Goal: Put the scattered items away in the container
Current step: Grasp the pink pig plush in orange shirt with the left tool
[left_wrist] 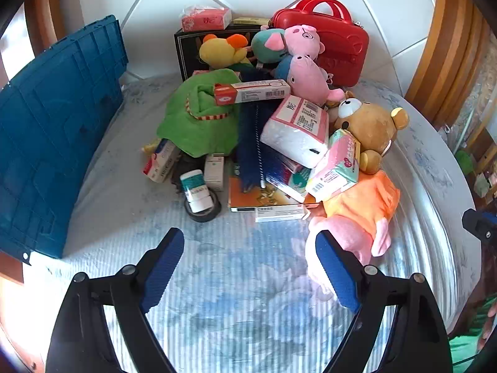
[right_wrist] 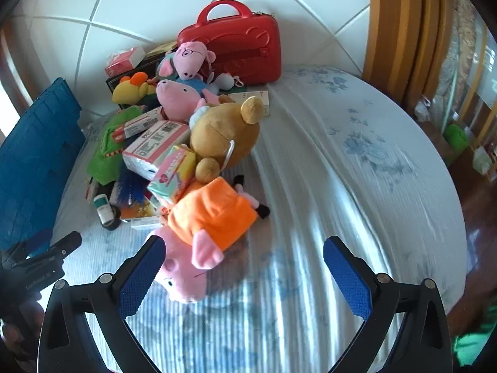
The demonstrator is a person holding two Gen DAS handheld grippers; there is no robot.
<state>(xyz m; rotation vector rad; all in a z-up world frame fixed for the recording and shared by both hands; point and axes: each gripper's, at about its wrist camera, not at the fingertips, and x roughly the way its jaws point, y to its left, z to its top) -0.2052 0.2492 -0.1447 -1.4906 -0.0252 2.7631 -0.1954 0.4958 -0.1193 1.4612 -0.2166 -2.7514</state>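
Note:
A heap of toys and boxes lies on a bed: a pig plush in an orange dress (left_wrist: 360, 214) (right_wrist: 211, 214) nearest, a brown bear plush (left_wrist: 369, 124) (right_wrist: 223, 136), tissue packs (left_wrist: 295, 130), a green cloth (left_wrist: 198, 115), a white medicine bottle (left_wrist: 195, 189) on a black tape roll. A blue crate (left_wrist: 52, 130) (right_wrist: 34, 161) stands at the left. My left gripper (left_wrist: 250, 239) is open over bare sheet in front of the heap. My right gripper (right_wrist: 243, 248) is open too, the pig's head just inside its left finger (right_wrist: 139, 279), untouched by the pads.
A red hard case (left_wrist: 335, 43) (right_wrist: 236, 49) and a black box (left_wrist: 189, 52) lean against the white padded headboard behind the heap. Wooden bed posts rise at both sides. The patterned sheet (right_wrist: 357, 161) stretches bare to the right; the bed's edge drops off beyond it.

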